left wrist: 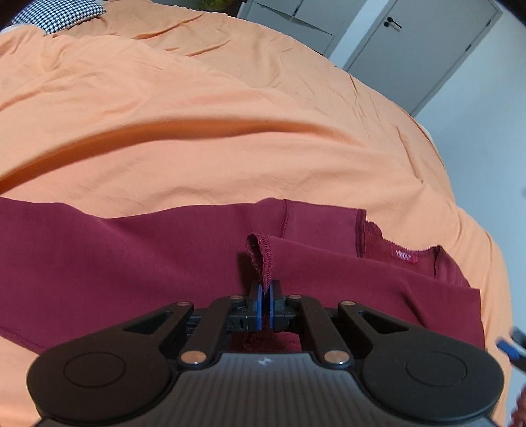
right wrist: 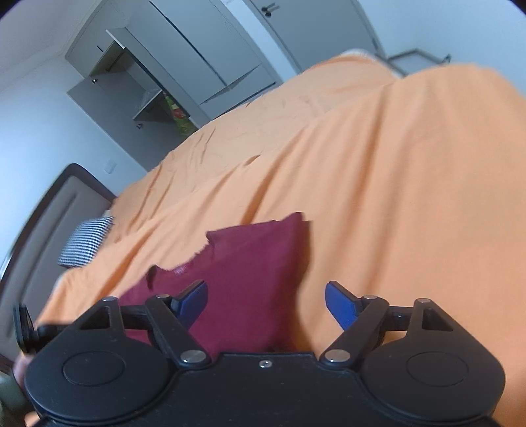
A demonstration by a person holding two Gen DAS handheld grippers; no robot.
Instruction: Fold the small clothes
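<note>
**Maroon garment on the orange bedspread, seen from both wrists**

We see the maroon top (left wrist: 131,262) lying low in the frame on the orange bedspread (left wrist: 197,115); its lower part is hidden behind the left gripper (left wrist: 264,295), whose jaws are clamped on a stitched hem edge (left wrist: 261,253). The label (left wrist: 403,255) is unreadable. The right gripper (right wrist: 266,302) stands wide, gripping nothing, in a motion-blurred view. A checked pillow (left wrist: 59,13) is cut off upper left.
</note>
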